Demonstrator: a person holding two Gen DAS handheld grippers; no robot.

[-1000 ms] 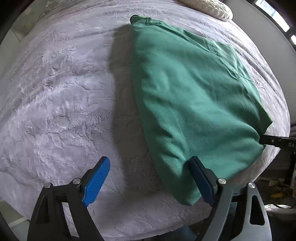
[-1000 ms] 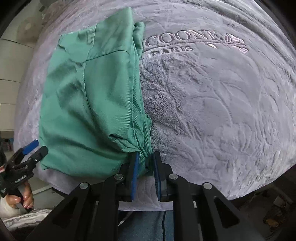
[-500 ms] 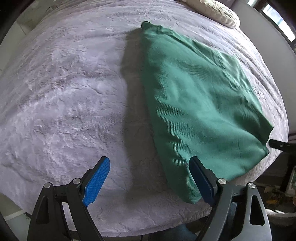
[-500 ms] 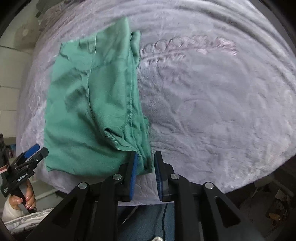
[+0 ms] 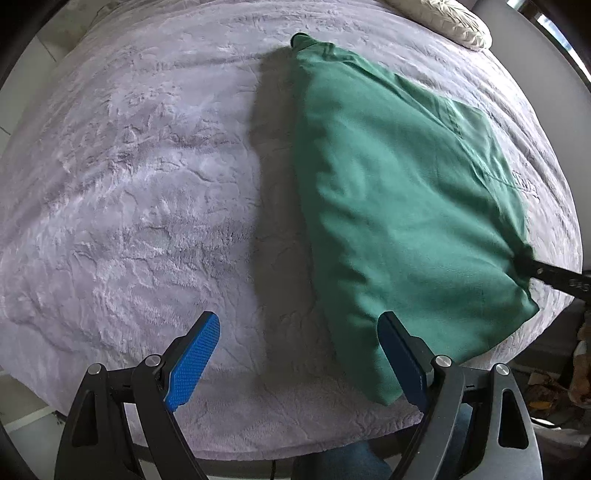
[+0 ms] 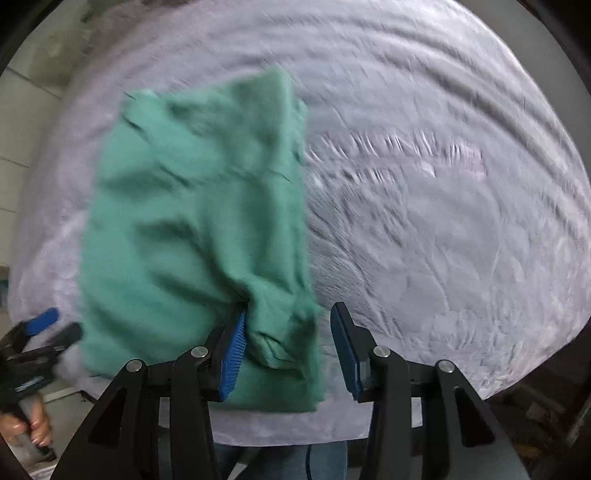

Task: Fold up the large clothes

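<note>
A folded green garment [image 5: 399, 206] lies on the pale plush bed cover [image 5: 147, 184], near its front edge. My left gripper [image 5: 299, 362] is open and empty; its right finger is beside the garment's near left corner. In the right wrist view, which is blurred, the garment [image 6: 199, 229] lies left of centre. My right gripper [image 6: 288, 347] is open, with the garment's near right corner lying loose between the fingers. The right gripper also shows in the left wrist view [image 5: 554, 277] at the garment's right corner. The left gripper shows in the right wrist view [image 6: 44, 332], held by a hand.
A white pillow [image 5: 443, 18] lies at the far end of the bed. The cover has embossed lettering [image 6: 399, 155] right of the garment. The bed's front edge is close under both grippers, with floor clutter [image 5: 576, 373] at the right.
My right gripper has opened and let go of the garment's corner, and it has pulled back and up. The left gripper stayed open and shifted slightly.
</note>
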